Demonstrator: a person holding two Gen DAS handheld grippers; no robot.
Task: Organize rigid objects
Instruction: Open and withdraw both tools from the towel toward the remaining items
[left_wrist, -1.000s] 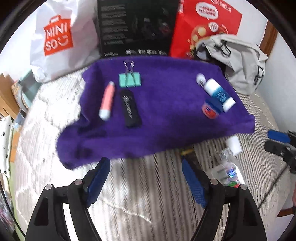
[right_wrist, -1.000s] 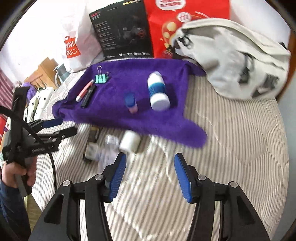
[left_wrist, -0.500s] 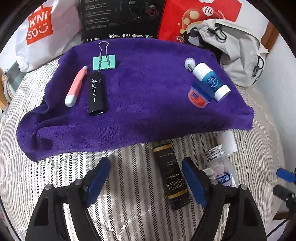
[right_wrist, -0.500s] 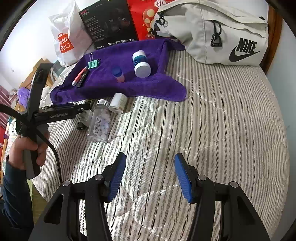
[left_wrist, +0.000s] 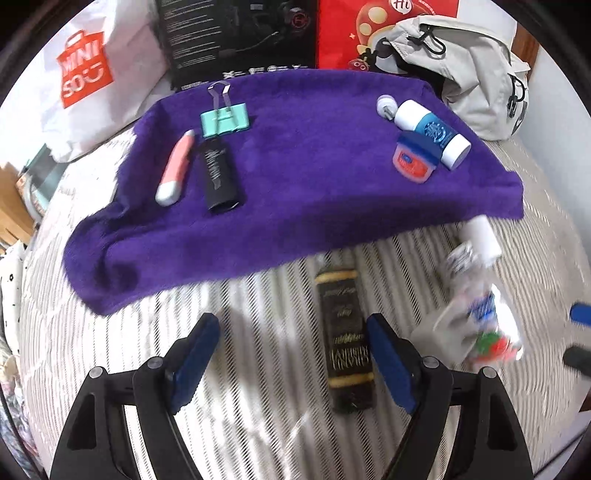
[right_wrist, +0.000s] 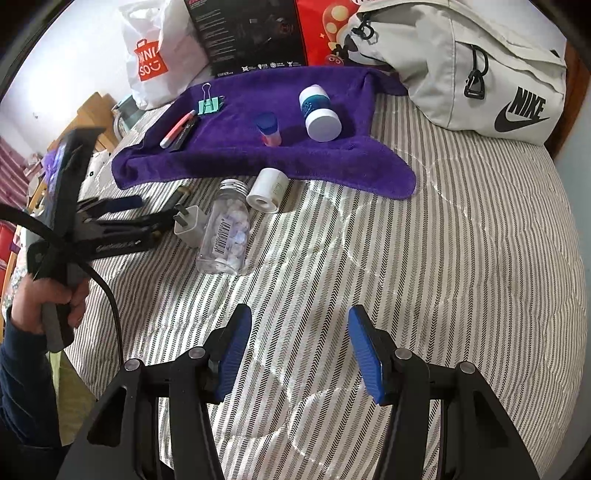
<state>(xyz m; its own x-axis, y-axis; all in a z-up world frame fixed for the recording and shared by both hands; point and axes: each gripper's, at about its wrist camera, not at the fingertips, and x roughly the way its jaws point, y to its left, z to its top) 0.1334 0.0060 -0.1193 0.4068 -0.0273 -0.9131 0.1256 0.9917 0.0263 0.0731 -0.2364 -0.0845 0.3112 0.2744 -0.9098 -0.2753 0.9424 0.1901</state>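
A: How are the jaws set, and where is the work?

B: Both pairs are spread wide and nothing is held. The left gripper (left_wrist: 288, 354) is hung low over the striped bed (right_wrist: 461, 258), with the black-and-gold box (left_wrist: 345, 332) lying lengthwise just inside its right finger. The right gripper (right_wrist: 299, 350) is kept over bare bedding, well apart from everything.

A: What is judged to be the step in hand?

B: Probably that box is to be taken and carried to the purple towel (left_wrist: 314, 192). The jaws should be centred across its narrow width, since it is now crowded against one pad. A white plug adapter (right_wrist: 188, 225) and a clear pill bottle (right_wrist: 225, 232) lie just beside it and should not be nudged. The left view is smeared there, so exact gaps cannot be told.

A: And the count?

B: Five things are seen on the towel: one teal binder clip (left_wrist: 225, 120), one pink pen-like stick (left_wrist: 175, 170), one black lighter-shaped case (left_wrist: 219, 173), one small blue-lidded jar (left_wrist: 415, 155) and one white-and-blue bottle (left_wrist: 432, 131). Four are left off it: the box, the adapter, the pill bottle and one white cap (right_wrist: 267, 184).
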